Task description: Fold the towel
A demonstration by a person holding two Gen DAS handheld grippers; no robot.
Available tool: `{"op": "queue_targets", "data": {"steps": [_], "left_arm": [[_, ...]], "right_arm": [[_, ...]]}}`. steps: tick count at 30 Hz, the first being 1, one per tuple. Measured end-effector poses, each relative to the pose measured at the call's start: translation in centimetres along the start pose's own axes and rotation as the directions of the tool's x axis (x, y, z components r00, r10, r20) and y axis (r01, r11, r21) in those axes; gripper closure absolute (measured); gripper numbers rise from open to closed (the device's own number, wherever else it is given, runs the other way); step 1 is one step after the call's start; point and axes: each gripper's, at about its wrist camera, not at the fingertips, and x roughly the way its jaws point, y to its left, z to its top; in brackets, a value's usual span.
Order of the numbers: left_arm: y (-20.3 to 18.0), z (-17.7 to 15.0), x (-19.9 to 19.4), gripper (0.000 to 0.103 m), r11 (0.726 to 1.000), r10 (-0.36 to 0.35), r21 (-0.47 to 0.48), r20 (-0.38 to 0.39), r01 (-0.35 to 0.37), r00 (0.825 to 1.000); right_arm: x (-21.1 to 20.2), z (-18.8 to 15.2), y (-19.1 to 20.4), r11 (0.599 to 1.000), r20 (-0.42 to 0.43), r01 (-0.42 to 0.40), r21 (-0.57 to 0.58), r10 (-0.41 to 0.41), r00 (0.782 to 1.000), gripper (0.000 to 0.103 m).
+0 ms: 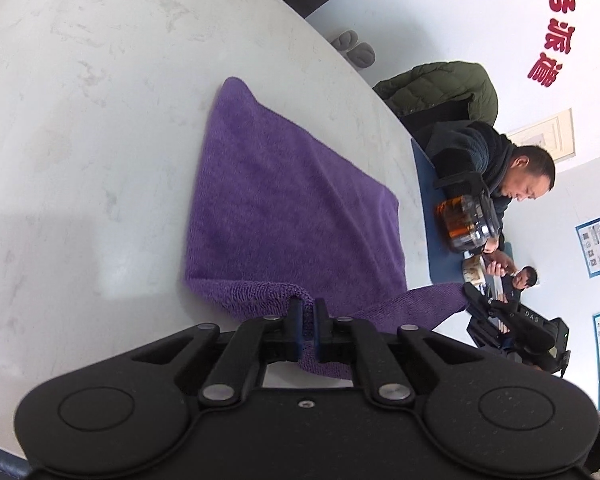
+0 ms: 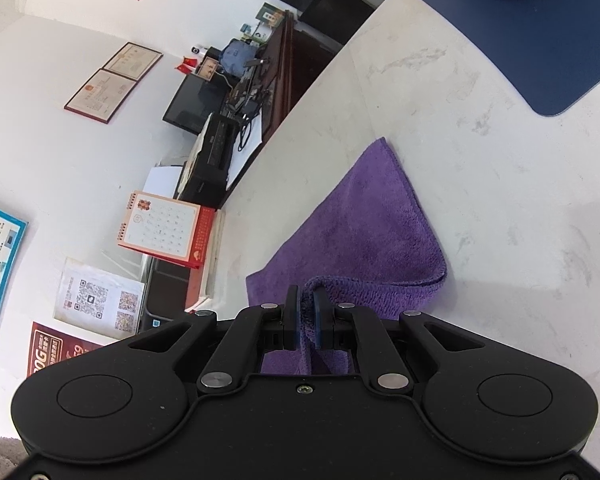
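A purple towel (image 1: 276,200) lies on the pale marble table (image 1: 80,120), its near edge lifted and curled over. My left gripper (image 1: 307,304) is shut on that raised edge, cloth bunched between its fingers. From there a strip of the towel stretches right to the other gripper (image 1: 476,300). In the right wrist view the towel (image 2: 372,224) spreads ahead as a triangle, and my right gripper (image 2: 307,298) is shut on its folded near edge.
A blue mat (image 2: 540,40) lies on the table beyond the towel, with a glass teapot of amber liquid (image 1: 466,220) on it. A person in dark clothes (image 1: 500,168) sits at the table's far side. The table edge (image 2: 296,116) runs close to the towel's left; a cluttered desk (image 2: 236,92) stands beyond.
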Motion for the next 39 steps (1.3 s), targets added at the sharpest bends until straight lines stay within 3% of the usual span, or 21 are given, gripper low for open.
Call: {"op": "queue_targets", "data": {"steps": [16, 25, 30, 39], "left_arm": [[0.5, 8.3, 0.1, 0.099, 0.997, -0.07, -0.002, 0.105, 0.071, 0.992], [1.9, 13.0, 3.4, 0.099, 0.998, -0.053, -0.022, 0.087, 0.055, 0.995], [2.6, 14.3, 4.8, 0.099, 0.996, -0.068, -0.053, 0.076, 0.072, 0.995], [4.8, 15.4, 7.2, 0.098, 0.992, -0.019, -0.123, 0.039, 0.024, 0.999]], "right_arm": [[2.3, 4.5, 1.3, 1.0, 0.077, -0.021, -0.006, 0.022, 0.997, 0.097], [5.5, 7.5, 0.7, 1.0, 0.08, -0.002, 0.014, 0.001, 0.997, 0.097], [7.2, 9.0, 0.0, 0.999, 0.072, 0.014, 0.036, -0.017, 0.997, 0.097], [10.5, 10.4, -2.0, 0.994, 0.047, 0.056, 0.09, -0.06, 0.997, 0.097]]}}
